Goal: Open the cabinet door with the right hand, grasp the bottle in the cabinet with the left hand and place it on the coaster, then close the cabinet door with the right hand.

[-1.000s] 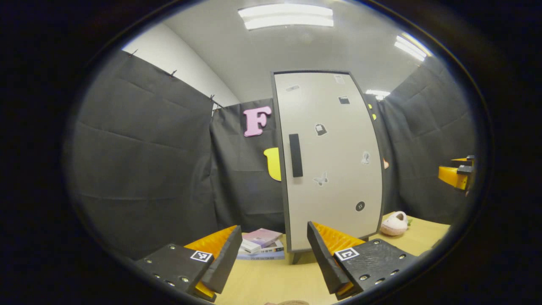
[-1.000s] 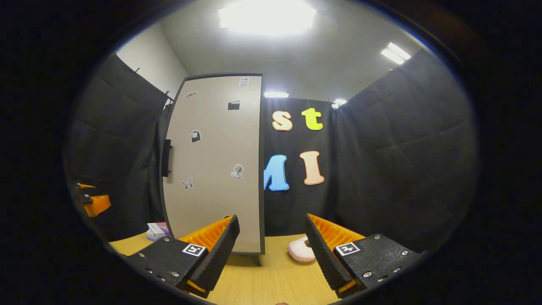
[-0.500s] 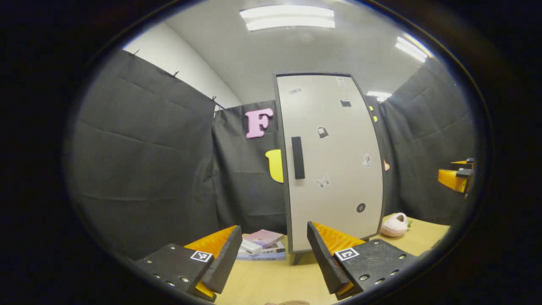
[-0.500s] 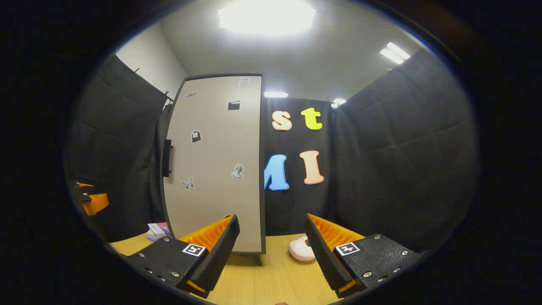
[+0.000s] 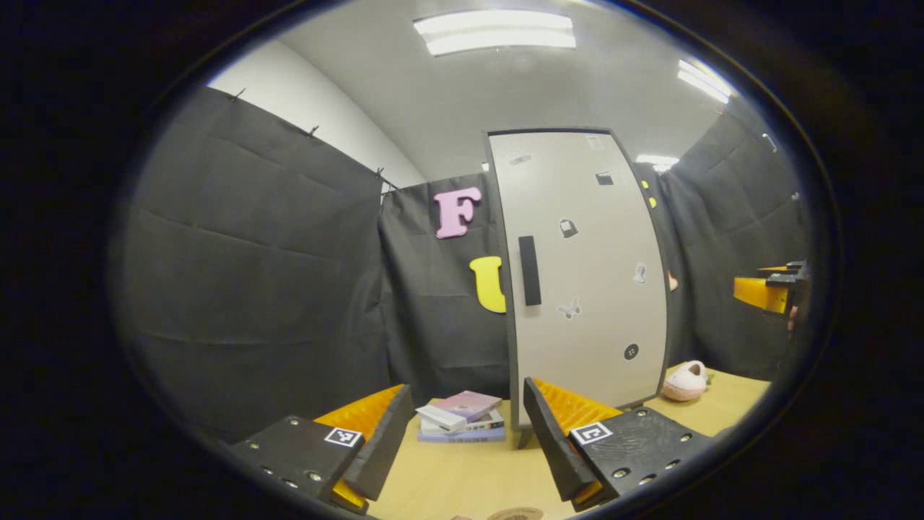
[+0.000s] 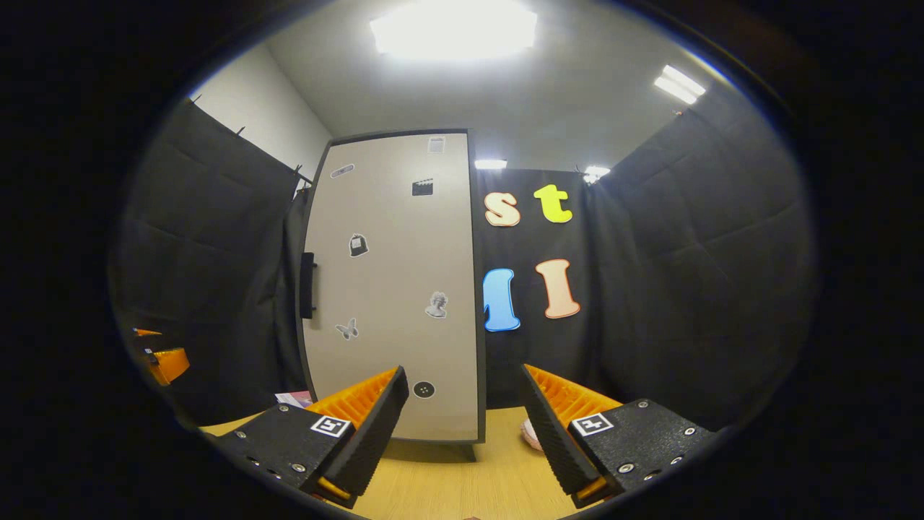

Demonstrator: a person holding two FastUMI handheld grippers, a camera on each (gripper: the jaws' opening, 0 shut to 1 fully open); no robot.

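In the left gripper view, the left gripper (image 5: 462, 440) sits low over a light wooden table (image 5: 447, 480), its two fingers spread wide apart with nothing between them and touching nothing. Beyond the gap lies a small stack of books (image 5: 460, 415) on the table, just left of the cabinet's foot. At the very bottom edge, a round brown coaster (image 5: 514, 514) is partly visible on the table, close to the fingers.

In the right gripper view, the right gripper (image 6: 462, 433) is likewise held with its fingers well apart, empty and touching nothing, above the same table (image 6: 447, 487). The right gripper also appears far off at the right edge of the left gripper view, raised above the table, and the left gripper appears at the left edge of the right gripper view.

The cabinet (image 5: 585, 274) stands upright at the back of the table, tall and narrow, its long axis vertical. Its pale door (image 6: 393, 289) is closed, facing the grippers, dotted with small stickers. A dark vertical handle (image 5: 529, 270) sits near the door's left edge, at about mid-height. The bottle cannot be seen with the door shut.

Open table lies between both grippers and the cabinet. A pink slipper (image 5: 686, 381) rests on the table to the right of the cabinet. Black cloth walls close in on the left, the right and behind.
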